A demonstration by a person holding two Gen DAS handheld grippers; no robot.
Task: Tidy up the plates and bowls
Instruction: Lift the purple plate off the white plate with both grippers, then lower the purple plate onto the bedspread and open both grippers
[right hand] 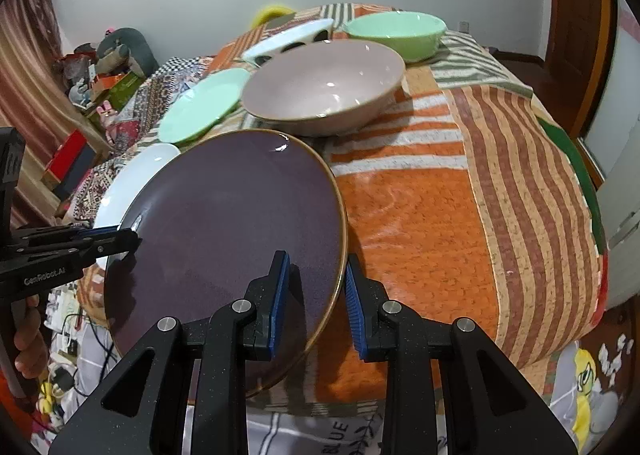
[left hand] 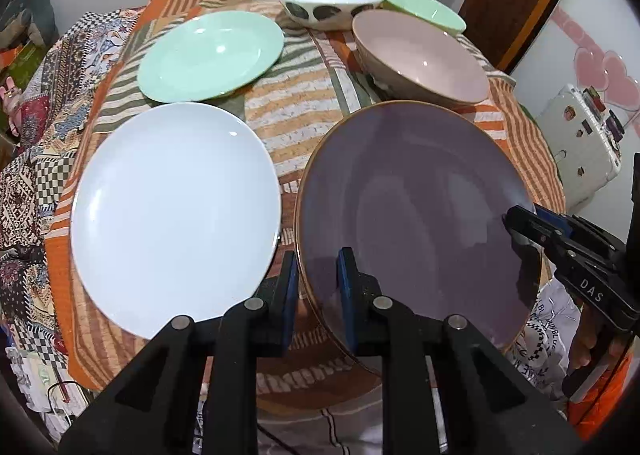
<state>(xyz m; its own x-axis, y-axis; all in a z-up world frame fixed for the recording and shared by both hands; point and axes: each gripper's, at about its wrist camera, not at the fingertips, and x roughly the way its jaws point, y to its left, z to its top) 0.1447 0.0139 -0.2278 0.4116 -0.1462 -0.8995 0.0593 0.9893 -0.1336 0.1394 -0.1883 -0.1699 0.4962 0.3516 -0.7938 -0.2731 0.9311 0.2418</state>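
A purple plate [left hand: 416, 211] with a gold rim is held between both grippers; it also shows in the right wrist view [right hand: 232, 239]. My left gripper [left hand: 318, 287] straddles its near-left rim, jaws close around the edge. My right gripper [right hand: 314, 295] straddles its right rim, also seen from the left wrist [left hand: 516, 231]. A white plate [left hand: 176, 211] lies to the left, a mint plate [left hand: 210, 55] behind it. A pink bowl [left hand: 420, 59], a white spotted bowl [left hand: 328, 3] and a green bowl [left hand: 424, 9] stand at the back.
All stand on a striped orange patchwork cloth [right hand: 420, 223] over a raised surface. Clutter and boxes [right hand: 80, 103] lie at the left. A white case [left hand: 580, 143] and a wooden door frame [left hand: 516, 3] are at the right.
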